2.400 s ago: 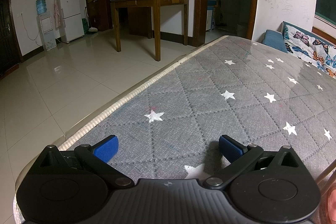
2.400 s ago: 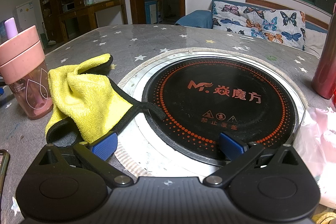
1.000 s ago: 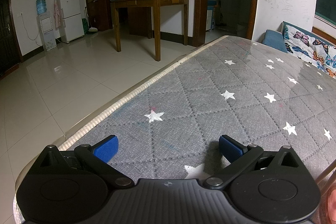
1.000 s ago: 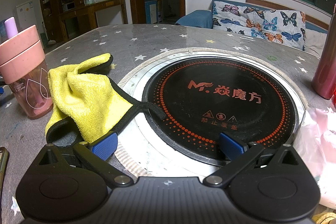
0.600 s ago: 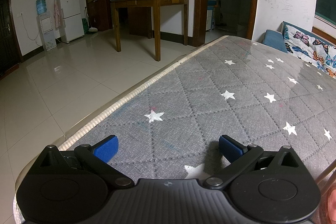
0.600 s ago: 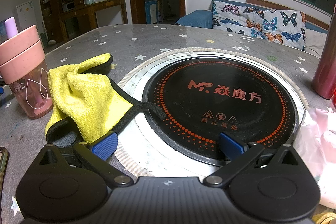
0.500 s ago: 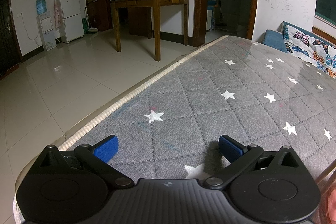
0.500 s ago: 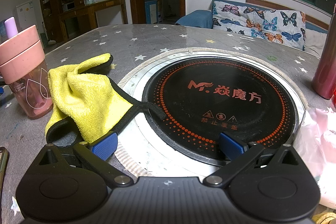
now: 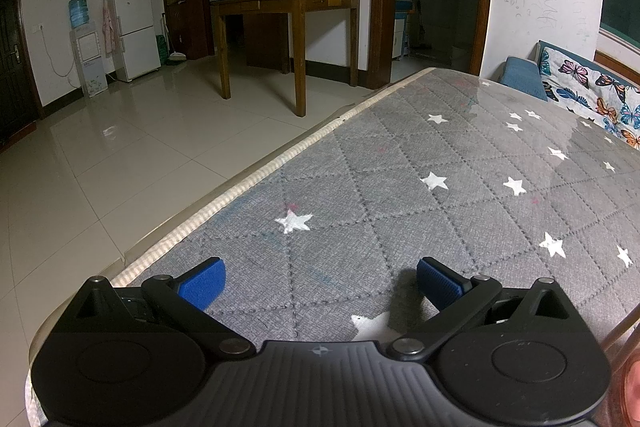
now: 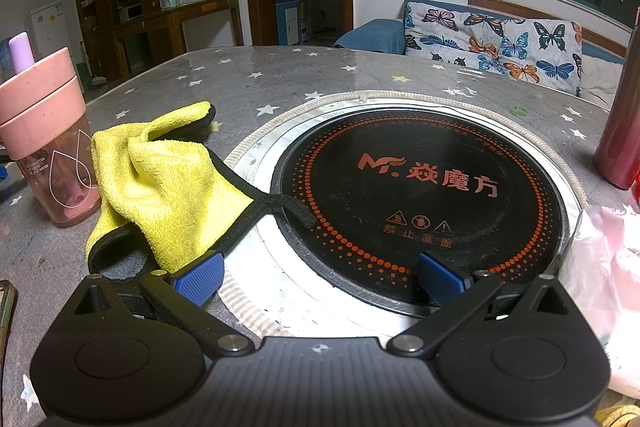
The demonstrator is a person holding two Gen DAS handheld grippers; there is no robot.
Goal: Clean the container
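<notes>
Both grippers rest low over the grey star table, jaws wide apart and empty.

Left gripper (image 9: 320, 281) faces bare tablecloth (image 9: 420, 187). Before the right gripper (image 10: 318, 277): pink container (image 10: 48, 135) far left, yellow cloth (image 10: 160, 183) touching it, black cooktop (image 10: 420, 203) centre.

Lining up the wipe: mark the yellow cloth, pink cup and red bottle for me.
yellow cloth (image 10: 168, 183), right wrist view, middle of its folded top.
pink cup (image 10: 44, 111), right wrist view, its lid band.
red bottle (image 10: 620, 131), right wrist view, lower body.
</notes>
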